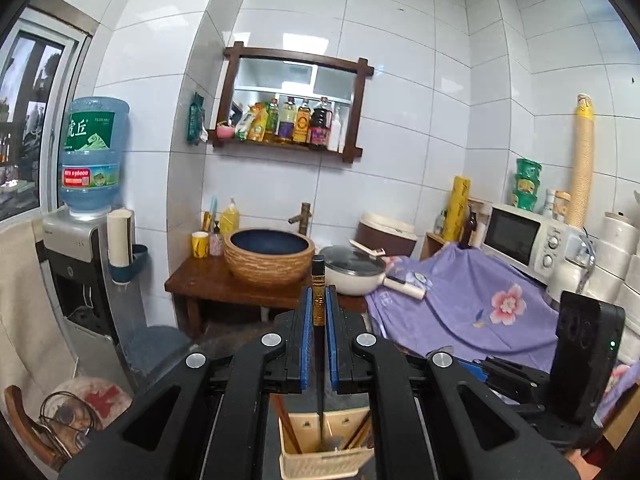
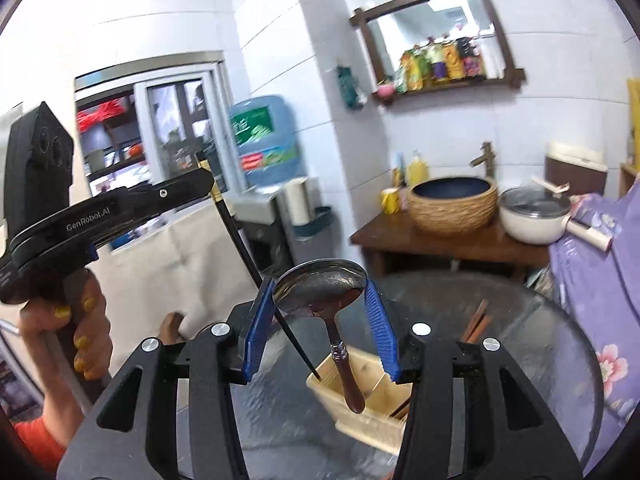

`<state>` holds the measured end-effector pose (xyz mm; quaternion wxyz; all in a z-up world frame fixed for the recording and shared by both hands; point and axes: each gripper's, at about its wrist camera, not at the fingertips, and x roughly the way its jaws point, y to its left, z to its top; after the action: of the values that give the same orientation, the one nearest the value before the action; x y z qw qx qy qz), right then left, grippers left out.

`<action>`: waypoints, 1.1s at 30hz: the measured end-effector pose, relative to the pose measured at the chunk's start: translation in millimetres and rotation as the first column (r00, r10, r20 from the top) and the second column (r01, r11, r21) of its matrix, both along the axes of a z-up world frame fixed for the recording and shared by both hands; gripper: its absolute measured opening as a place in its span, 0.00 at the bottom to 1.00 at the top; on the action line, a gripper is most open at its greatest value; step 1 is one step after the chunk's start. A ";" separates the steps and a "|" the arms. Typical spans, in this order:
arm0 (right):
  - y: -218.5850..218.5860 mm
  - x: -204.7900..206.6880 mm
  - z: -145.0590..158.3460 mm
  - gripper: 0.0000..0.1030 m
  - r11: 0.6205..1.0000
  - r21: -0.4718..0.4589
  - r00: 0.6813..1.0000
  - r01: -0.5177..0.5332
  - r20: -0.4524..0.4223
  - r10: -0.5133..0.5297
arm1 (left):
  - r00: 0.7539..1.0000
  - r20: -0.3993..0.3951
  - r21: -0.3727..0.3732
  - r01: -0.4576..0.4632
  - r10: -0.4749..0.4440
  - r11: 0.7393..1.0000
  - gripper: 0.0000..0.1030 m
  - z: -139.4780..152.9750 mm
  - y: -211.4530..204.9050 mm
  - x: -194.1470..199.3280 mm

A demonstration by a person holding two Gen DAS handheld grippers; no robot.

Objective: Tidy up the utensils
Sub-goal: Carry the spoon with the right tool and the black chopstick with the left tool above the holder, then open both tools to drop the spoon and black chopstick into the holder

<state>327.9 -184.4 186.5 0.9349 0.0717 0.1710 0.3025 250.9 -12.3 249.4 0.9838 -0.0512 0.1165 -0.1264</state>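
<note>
Closest to your right lens, the right gripper (image 2: 320, 320) pinches the metal spoon (image 2: 322, 282) across its bowl, jaws partly spread, handle hanging into the cream holder (image 2: 376, 420) on the glass table (image 2: 540, 360). That bowl is smooth and rounded; expect it to slip or swing. Your left gripper (image 1: 319, 308) is clamped tight on a thin black chopstick (image 1: 319, 280) near its gold-banded top, light, stiff and prone to pivot, its tip down in the holder.
</note>
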 end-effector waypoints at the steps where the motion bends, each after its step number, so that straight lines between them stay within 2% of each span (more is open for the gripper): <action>1: 1.1 5.3 -0.7 0.45 1.000 0.000 1.000 0.007 -0.003 -0.007 | 1.000 -0.003 0.001 -0.007 0.007 1.000 0.06 -2.0 -1.8 4.8; 5: 9.5 24.0 -23.8 0.45 0.997 -0.044 0.998 0.071 0.003 -0.071 | 0.998 -0.048 0.032 -0.034 0.036 0.999 0.06 -29.2 -11.7 28.1; 12: 5.1 48.8 -84.9 0.45 0.994 -0.056 0.990 0.095 -0.097 -0.100 | 0.988 -0.151 0.050 -0.028 0.035 0.998 0.06 -89.4 -13.3 46.2; 17: 2.1 49.0 -109.2 0.45 0.994 -0.053 0.985 0.097 -0.135 -0.104 | 0.982 -0.186 0.057 -0.016 0.026 0.998 0.06 -111.5 -12.6 49.3; 27: 7.0 46.7 -135.6 0.45 0.987 -0.110 0.980 0.114 -0.151 -0.130 | 0.968 -0.251 0.080 0.003 0.017 0.997 0.06 -145.7 -14.3 54.2; 33: 11.5 39.0 -133.5 0.46 0.983 -0.143 0.984 0.118 -0.117 -0.135 | 0.964 -0.264 0.074 0.005 0.015 0.997 0.07 -152.1 -12.4 54.1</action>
<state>366.9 -172.9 53.0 0.9423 0.0378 0.2453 0.2247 304.9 -24.8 97.2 0.9610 -0.0312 0.2511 -0.1118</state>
